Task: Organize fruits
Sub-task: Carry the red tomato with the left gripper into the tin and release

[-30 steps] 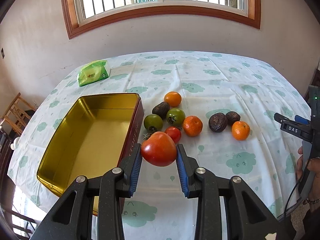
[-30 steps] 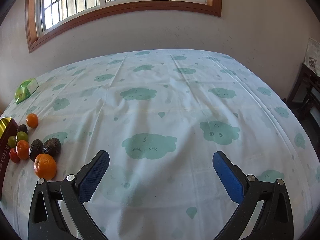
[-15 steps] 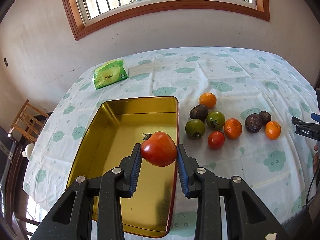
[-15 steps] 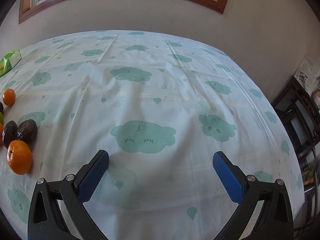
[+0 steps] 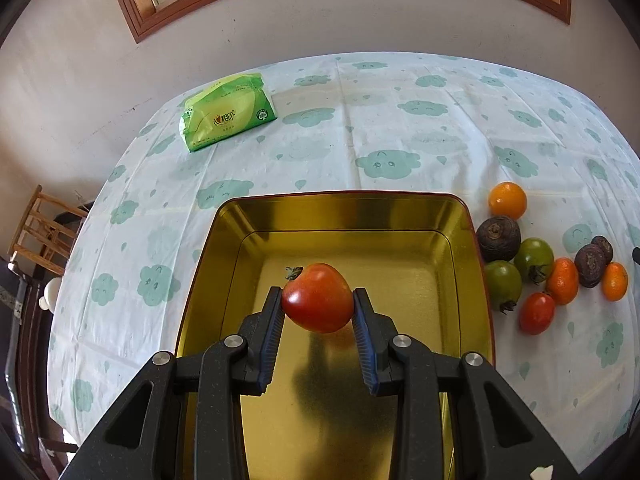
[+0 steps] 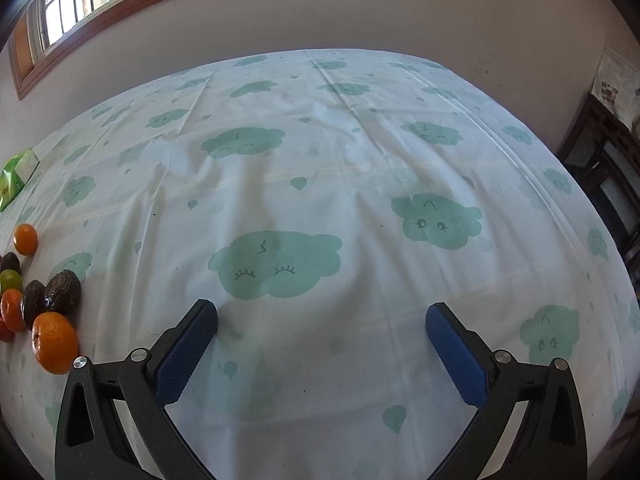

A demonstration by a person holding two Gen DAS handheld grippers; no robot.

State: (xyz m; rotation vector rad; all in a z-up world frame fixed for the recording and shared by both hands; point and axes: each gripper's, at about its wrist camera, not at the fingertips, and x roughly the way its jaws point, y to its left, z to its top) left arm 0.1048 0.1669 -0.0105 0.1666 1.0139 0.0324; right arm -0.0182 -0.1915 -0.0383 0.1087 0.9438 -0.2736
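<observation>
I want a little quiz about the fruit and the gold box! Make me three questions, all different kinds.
1. True or false: the left gripper holds the big red tomato above the gold tin.
2. Pick one. The right gripper has its jaws: A) shut on an orange, B) wide open with nothing between, C) shut on the tissue pack.
3. Fill in: the green tissue pack lies on the ____ tablecloth.

Key: 1 true; 2 B; 3 cloud-patterned.
</observation>
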